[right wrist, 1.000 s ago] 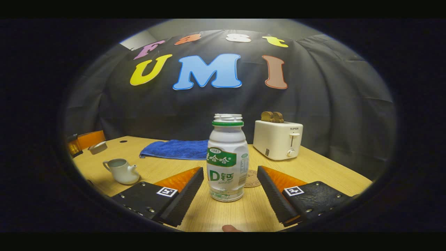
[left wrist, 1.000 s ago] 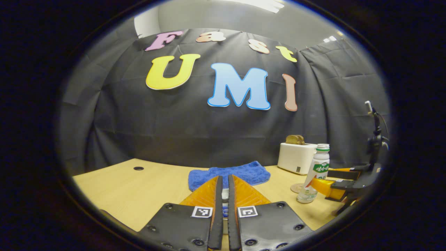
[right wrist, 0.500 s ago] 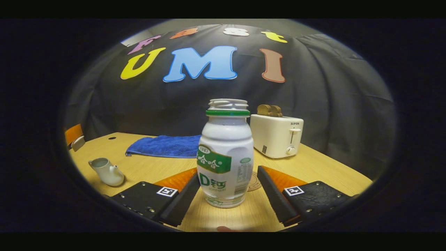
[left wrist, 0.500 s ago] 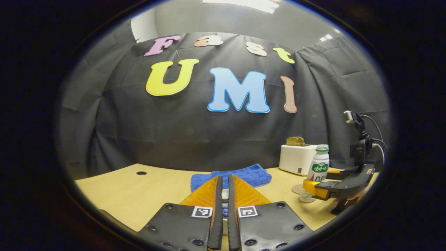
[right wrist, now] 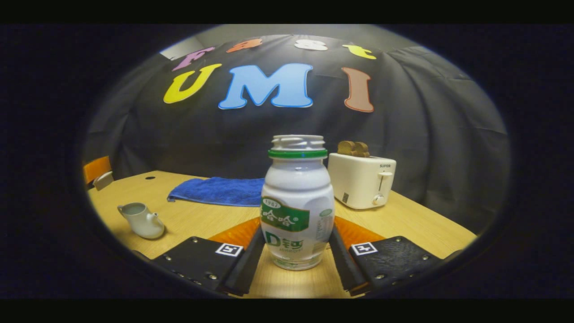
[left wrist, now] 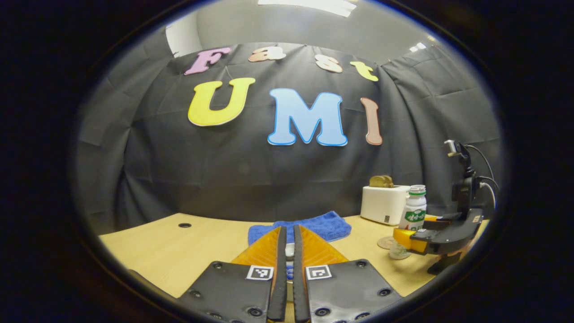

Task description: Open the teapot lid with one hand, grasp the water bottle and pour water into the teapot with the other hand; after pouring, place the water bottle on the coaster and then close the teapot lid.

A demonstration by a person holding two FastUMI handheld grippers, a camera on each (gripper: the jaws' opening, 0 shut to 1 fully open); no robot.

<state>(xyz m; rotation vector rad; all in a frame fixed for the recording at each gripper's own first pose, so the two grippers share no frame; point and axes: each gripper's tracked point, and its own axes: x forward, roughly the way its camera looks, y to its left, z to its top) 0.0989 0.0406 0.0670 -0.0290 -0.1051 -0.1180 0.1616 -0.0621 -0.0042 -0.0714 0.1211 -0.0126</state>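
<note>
The white water bottle [right wrist: 297, 202], green-banded and uncapped, stands upright on the table in the right gripper view. My right gripper [right wrist: 296, 233] is shut on its lower body, one finger pressing each side. The open white teapot [right wrist: 141, 220] sits at the left, with liquid showing inside. In the left gripper view my left gripper [left wrist: 288, 229] is shut on the small white teapot lid [left wrist: 290, 250], held above the table. That view also has the bottle [left wrist: 413, 206] at the far right with the right gripper [left wrist: 415, 240] around it, and the round coaster [left wrist: 384, 242] lying just left of the bottle.
A white toaster [right wrist: 361, 179] with bread in it stands behind the bottle on the right. A blue towel [right wrist: 217, 190] lies at the back of the wooden table [right wrist: 403, 220]. The left gripper [right wrist: 96, 172] with the lid shows at the far left edge.
My right gripper moved forward around the bottle and its fingers closed from wide apart onto the bottle's sides. The left gripper rose slightly, still holding the lid.
</note>
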